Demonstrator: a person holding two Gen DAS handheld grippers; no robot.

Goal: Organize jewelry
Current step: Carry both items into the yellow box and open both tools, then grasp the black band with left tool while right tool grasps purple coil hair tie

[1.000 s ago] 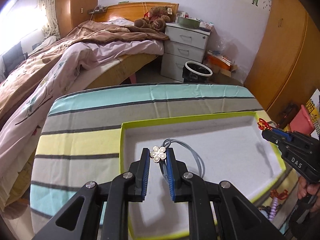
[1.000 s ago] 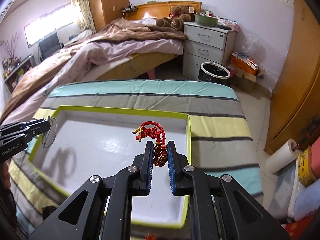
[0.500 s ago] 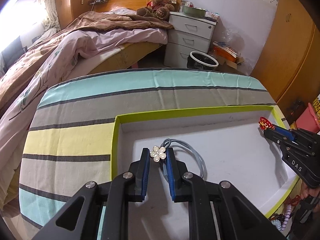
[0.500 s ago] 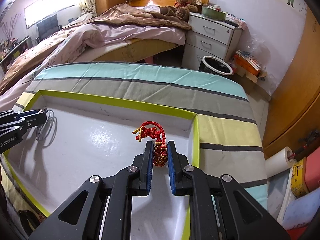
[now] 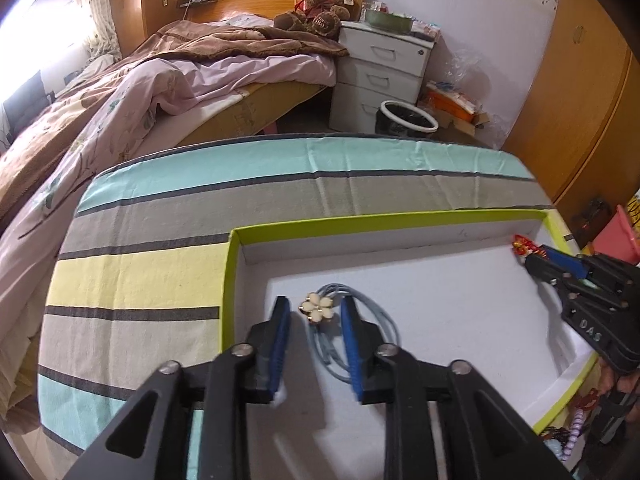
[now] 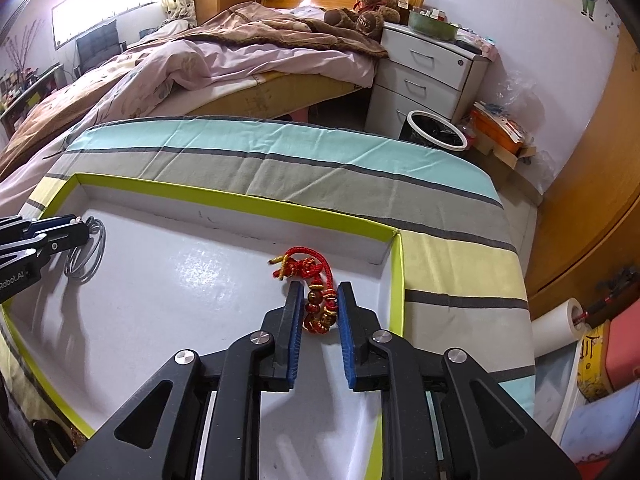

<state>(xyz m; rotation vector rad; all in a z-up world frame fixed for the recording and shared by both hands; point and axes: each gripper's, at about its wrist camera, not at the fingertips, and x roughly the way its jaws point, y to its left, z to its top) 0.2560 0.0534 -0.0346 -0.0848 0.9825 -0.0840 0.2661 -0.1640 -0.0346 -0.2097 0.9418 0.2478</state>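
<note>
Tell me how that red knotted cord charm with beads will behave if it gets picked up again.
The red cord charm would probably flop, since its cord lies in loose loops. Its beads likely hang lowest. It looks unlikely to roll on the tray.

Pale-blue cord necklace w/ cream flower charm point(image 5: 317, 309) lies looped flat in white, lime-rimmed tray point(image 5: 360, 222), near left. Red knotted-cord, amber-bead bracelet point(image 6: 316, 300) near right wall.

Lime-rimmed white tray point(image 5: 360, 222), striped cloth point(image 5: 160, 280), red charm point(image 6: 316, 300), blue-padded tools
</note>
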